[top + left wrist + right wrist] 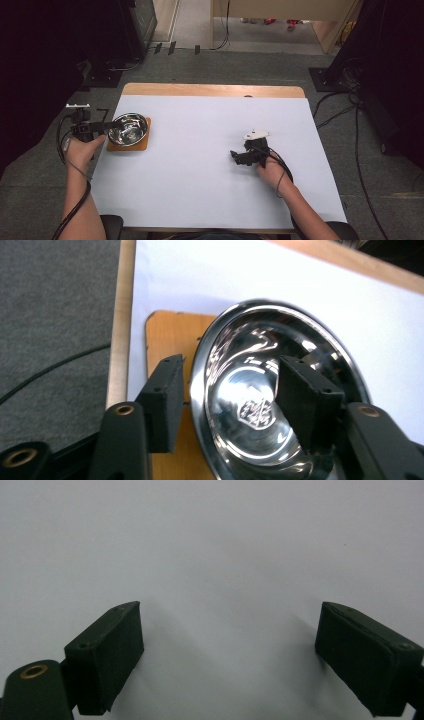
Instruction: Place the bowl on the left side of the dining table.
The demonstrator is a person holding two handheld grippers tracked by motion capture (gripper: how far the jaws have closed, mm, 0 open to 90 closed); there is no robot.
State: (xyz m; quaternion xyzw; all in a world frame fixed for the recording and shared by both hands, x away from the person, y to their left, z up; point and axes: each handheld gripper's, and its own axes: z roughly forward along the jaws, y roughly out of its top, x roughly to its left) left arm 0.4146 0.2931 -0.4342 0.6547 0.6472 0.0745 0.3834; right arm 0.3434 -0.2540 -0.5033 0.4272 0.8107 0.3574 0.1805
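Straddling the steel bowl's (pixel 260 405) rim with the left claw (pixel 230 395) spread, unpinched, bowl sitting on its wooden coaster (pixel 167 340); right claw (pixel 227 655) idling spread over bare counter (pixel 210 540).

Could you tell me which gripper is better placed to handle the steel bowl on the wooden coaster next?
Left. The left gripper straddles the steel bowl's rim on the wooden coaster; the right gripper sits far across the table.

My black left gripper (pixel 102 128) is sitting at a shiny silver steel bowl (pixel 128 128) that is mirroring pale glints, over an orange-brown wooden coaster (pixel 128 143). The table (pixel 200 165) is wearing a plain white sheet, tan wood edging it. My right gripper (pixel 235 156) is showing black, its top plate white-grey.
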